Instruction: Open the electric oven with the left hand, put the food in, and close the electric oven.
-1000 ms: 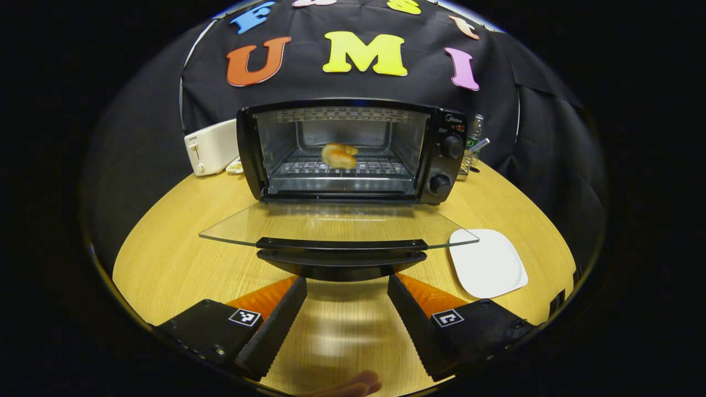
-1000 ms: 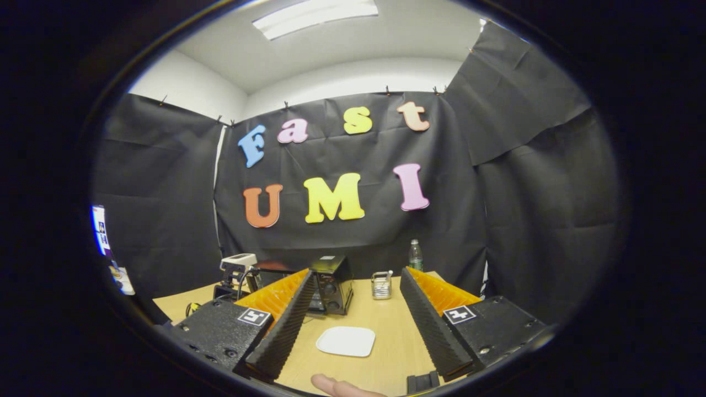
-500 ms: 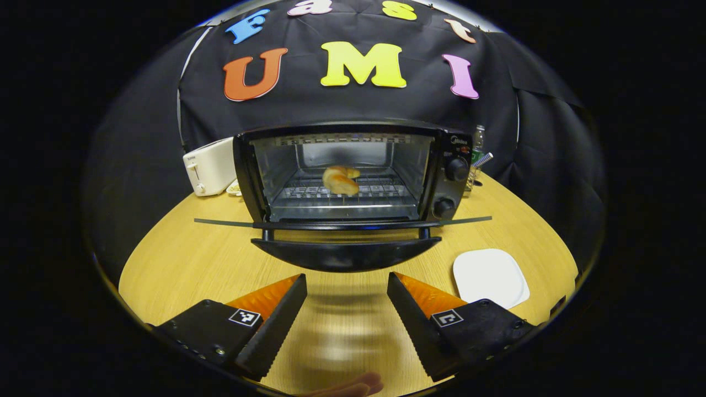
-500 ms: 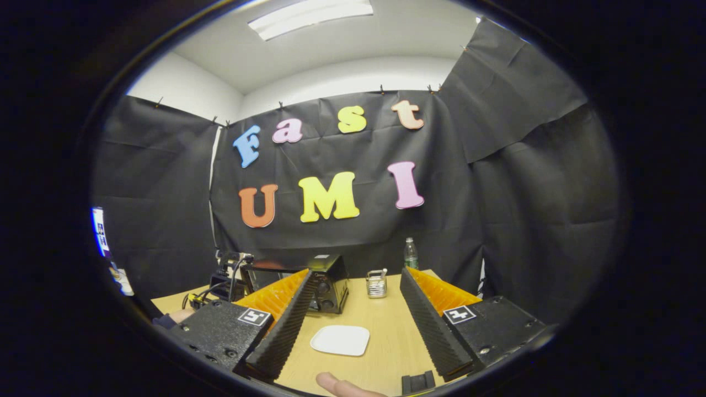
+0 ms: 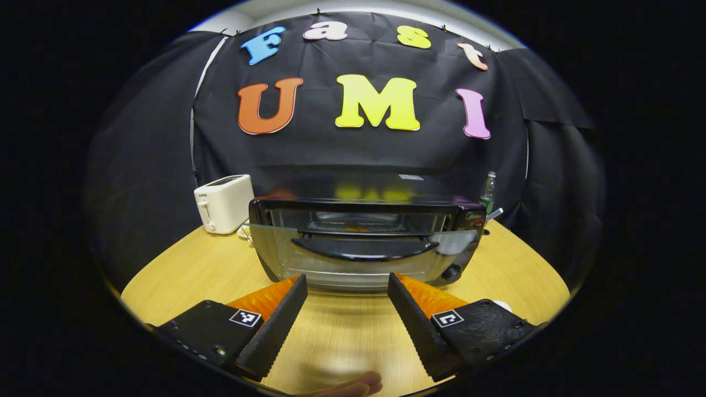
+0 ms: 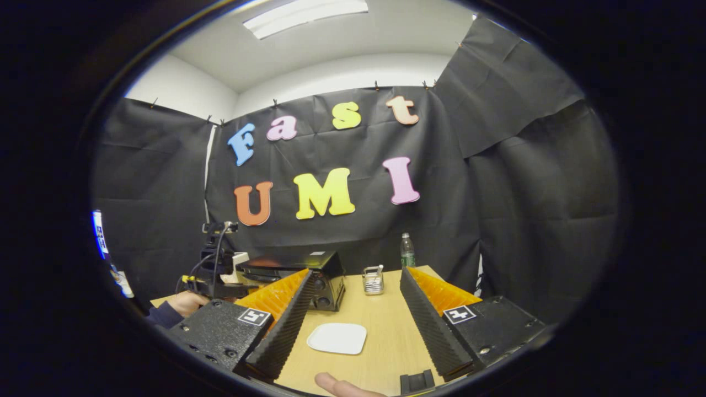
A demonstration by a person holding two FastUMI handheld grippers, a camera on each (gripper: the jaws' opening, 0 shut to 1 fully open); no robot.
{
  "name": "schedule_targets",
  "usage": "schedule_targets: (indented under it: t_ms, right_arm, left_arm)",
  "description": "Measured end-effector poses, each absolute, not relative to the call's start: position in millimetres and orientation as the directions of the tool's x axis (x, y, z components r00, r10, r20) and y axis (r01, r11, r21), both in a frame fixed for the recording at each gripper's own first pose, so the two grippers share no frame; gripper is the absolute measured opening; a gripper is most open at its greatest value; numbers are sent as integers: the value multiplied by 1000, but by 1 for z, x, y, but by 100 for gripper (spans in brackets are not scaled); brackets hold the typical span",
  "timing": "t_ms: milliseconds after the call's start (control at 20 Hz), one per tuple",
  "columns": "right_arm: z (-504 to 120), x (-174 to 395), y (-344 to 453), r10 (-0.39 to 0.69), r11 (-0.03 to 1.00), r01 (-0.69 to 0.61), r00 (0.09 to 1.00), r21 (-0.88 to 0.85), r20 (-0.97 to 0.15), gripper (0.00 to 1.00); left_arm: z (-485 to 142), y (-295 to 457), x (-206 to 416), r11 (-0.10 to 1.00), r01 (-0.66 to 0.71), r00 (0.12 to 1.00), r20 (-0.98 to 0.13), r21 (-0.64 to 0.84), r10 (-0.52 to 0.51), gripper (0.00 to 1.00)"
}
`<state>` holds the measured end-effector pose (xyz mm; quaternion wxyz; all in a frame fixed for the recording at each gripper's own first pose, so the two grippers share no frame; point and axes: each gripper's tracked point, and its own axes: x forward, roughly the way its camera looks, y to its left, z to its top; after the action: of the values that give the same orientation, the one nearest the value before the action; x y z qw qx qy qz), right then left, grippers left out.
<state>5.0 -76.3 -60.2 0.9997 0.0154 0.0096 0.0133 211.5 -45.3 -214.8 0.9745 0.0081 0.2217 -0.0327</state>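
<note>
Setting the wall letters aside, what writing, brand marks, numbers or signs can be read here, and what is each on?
No text is legible.
Oven: small brand mark at the top right of its front, too blurred to read.
Toaster: tiny dark mark on its front, too small to read.
Bottle: label too small to read.
Left gripper and right gripper: a square black-and-white marker on each finger, a pattern, not text.

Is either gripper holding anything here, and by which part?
Nothing is held. Left gripper is open below the oven door; right gripper is open above the table.
</note>
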Motion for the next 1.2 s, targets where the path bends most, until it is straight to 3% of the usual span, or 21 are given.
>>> schedule_targets:
  t_ms: [850,1200]
  right_arm:
    - [-25,-22,-66,-14,999,13,999,30,42,98]
    - [-8,-34,-44,-12,1000,11,997,13,73,98]
  left_arm:
    - [-63,-69,91,993,107,980,-174,46,-97,95]
    - [-15,-55,36,994,55,995,-89,97,-47,95]
